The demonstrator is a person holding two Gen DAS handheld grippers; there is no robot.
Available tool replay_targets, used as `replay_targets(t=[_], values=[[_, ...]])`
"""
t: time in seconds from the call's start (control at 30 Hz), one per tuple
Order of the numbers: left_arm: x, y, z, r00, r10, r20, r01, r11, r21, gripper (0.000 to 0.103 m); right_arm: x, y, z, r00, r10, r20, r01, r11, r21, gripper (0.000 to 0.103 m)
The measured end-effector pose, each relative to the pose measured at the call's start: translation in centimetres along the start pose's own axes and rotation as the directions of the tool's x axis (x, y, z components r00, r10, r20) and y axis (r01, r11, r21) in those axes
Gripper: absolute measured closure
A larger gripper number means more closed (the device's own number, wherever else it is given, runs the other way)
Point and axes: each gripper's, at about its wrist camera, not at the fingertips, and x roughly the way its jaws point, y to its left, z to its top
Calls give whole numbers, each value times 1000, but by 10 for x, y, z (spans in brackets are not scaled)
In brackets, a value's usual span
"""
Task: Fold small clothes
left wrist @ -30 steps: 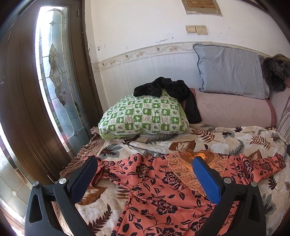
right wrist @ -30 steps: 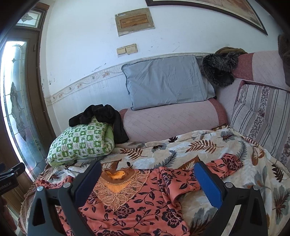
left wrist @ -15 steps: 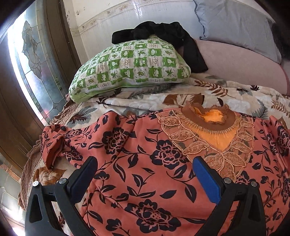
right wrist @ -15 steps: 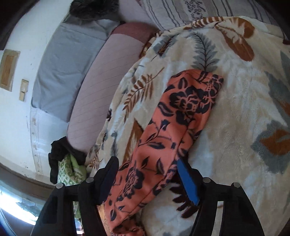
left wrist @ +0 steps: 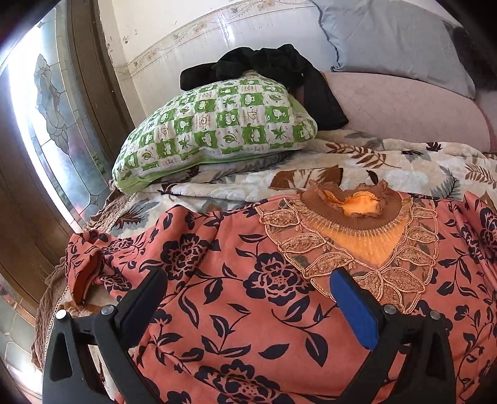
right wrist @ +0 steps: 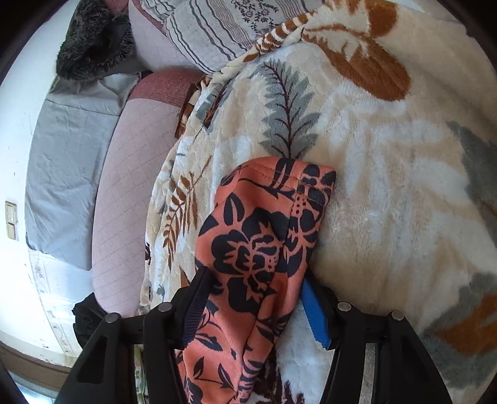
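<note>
A coral dress with dark flowers lies spread face up on the leaf-print blanket. Its brown and orange embroidered collar points toward the pillows. My left gripper is open low over the chest, with nothing pinched; the bunched left cuff lies beside its left finger. In the right wrist view my right gripper is rolled onto its side, and the dress's other sleeve runs between its fingers. Its jaws are closing around the sleeve, with a wide gap still showing.
A green checked pillow with a black garment on top sits behind the dress. A pink bolster and grey pillow line the wall. A wooden door with patterned glass is left; a striped cushion right.
My left gripper has dropped close over the dress's chest. My right gripper has rolled onto its side, come down onto the right sleeve and narrowed its jaws around it.
</note>
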Motion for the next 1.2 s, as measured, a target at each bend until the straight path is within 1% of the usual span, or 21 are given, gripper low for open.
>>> replay_targets(t=[0.03,0.07,0.1,0.17,0.2,0.3,0.37,0.47,0.57,0.67,0.73,0.83,0.87,0.9,0.93,0.97,1.0,1.03,1.1,1.13,1.2], values=[[1,-1,0,1000,1,-5,-1,1000,2,0,2,3,1,1000,5,3,-5,1000,-10,44],[2,-1,0,1000,2,-7,-2,1000,4,0,3,8,3,1000,11,9,-11,1000,-29,64],[2,0,0,1000,5,-7,-5,1000,3,0,5,12,3,1000,13,9,-13,998,-59,88],[2,4,1,1000,14,-3,-14,1000,-7,0,1,22,-4,999,-16,42,19,996,-92,90],[2,8,2,1000,16,-2,-16,1000,-18,0,-3,28,-7,999,6,53,0,994,-108,91],[1,24,7,1000,29,0,-29,997,-66,0,-26,74,-19,990,116,82,-97,974,-203,91],[1,38,10,999,41,-1,-41,994,-101,0,-45,112,-38,975,210,70,-182,942,-283,91],[-1,65,13,997,80,-3,-80,985,-151,0,-63,169,-81,948,317,-24,-303,878,-370,91],[0,94,11,990,140,-6,-138,972,-190,0,-70,217,-144,908,388,-157,-416,799,-434,91],[1,125,6,981,194,-23,-194,955,-225,0,-62,250,-213,866,405,-292,-499,732,-465,91],[3,146,1,975,218,-48,-223,941,-254,0,-50,265,-263,834,396,-385,-546,694,-469,91],[6,174,-6,971,223,-86,-239,918,-317,0,-23,278,-339,779,330,-533,-600,638,-482,86],[6,182,-8,970,225,-95,-245,909,-338,0,-12,280,-365,757,283,-589,-612,623,-487,75],[6,189,-10,968,228,-102,-249,900,-359,0,-3,280,-387,726,244,-643,-630,610,-480,47],[5,195,-12,967,230,-108,-253,891,-377,0,7,278,-404,688,217,-693,-650,608,-455,30],[5,200,-13,967,230,-113,-256,882,-395,0,10,272,-414,657,230,-718,-669,617,-415,15],[6,203,-15,967,225,-120,-255,876,-410,0,10,266,-419,643,253,-723,-681,621,-388,15],[7,206,-16,969,215,-125,-248,871,-424,0,8,263,-421,641,254,-724,-684,617,-390,15],[9,206,-16,975,183,-128,-221,868,-445,0,5,257,-413,659,238,-713,-673,611,-417,15],[10,204,-16,978,166,-126,-205,871,-447,0,1,255,-406,679,240,-694,-660,615,-432,15],[13,197,-13,985,127,-121,-168,883,-439,0,-20,241,-390,749,228,-622,-601,630,-492,15]])
